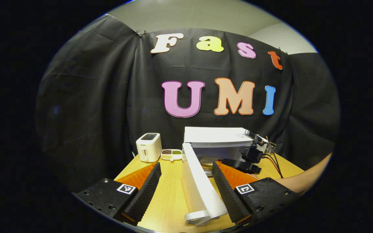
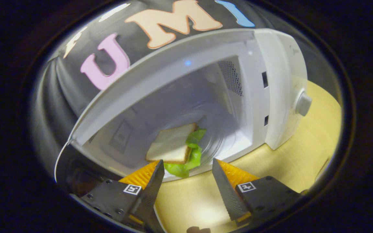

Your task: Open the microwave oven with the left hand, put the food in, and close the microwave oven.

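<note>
Light wood table [image 1: 170, 200] in a booth, black cloth wall [image 1: 86, 106] behind, pale ceiling strip above it. On the table, far left: white toaster [image 1: 148, 147], just right of it a small white divided dish [image 1: 171, 154] with dark and green fillings in its compartments. Microwave [image 1: 217, 139] sits far centre, door [image 1: 199, 184] swung wide open, edge-on in the left gripper view, long axis running from the hinge toward the camera. Left gripper [image 1: 186, 191] jaws spread wide, straddling the door's near edge, fingers not touching it, holding nothing. Right gripper [image 1: 249, 158], in a person's hand, is at the cavity mouth in the same view, cables trailing off it. Right gripper view: right gripper [image 2: 188, 184] jaws apart, empty, just outside the cavity. Sandwich [image 2: 173, 147] lies flat on the turntable inside the microwave [image 2: 270, 97], lettuce sticking out its right and near sides, long axis roughly diagonal toward the far right. Knob [image 2: 303, 103] on the right panel.
</note>
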The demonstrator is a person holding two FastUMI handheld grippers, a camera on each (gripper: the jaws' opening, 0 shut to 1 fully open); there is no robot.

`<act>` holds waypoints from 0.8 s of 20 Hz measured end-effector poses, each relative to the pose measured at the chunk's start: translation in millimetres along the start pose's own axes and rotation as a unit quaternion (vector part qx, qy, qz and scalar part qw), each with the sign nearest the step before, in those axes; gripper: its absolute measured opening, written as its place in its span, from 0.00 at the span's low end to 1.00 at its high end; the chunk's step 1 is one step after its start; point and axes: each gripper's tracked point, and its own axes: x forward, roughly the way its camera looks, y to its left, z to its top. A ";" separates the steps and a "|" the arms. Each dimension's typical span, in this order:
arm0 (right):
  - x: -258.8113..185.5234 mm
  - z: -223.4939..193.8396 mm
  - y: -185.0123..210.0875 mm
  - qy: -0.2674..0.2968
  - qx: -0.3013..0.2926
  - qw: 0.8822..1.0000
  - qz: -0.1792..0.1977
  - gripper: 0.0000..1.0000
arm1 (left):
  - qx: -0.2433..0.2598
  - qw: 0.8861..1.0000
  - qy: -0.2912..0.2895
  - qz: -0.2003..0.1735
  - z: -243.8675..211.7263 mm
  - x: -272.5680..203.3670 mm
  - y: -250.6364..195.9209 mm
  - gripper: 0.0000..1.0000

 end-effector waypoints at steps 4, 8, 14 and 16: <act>-50.8 -9.3 6.9 0.011 -0.082 0.995 0.063 0.84 | 0.001 0.999 0.015 0.037 -13.8 -11.5 22.9 0.85; -99.7 20.3 -1.6 -0.046 -0.155 0.983 0.089 0.84 | 0.000 0.997 0.033 0.076 -34.4 -22.7 47.7 0.55; -172.1 96.5 -17.8 -0.167 -0.233 0.954 0.084 0.93 | 0.009 0.984 0.145 0.100 -123.0 -33.4 66.6 0.02; -196.3 116.0 -24.3 -0.178 -0.222 0.955 0.082 0.89 | 0.025 0.980 0.167 0.108 -139.9 -30.7 72.9 0.01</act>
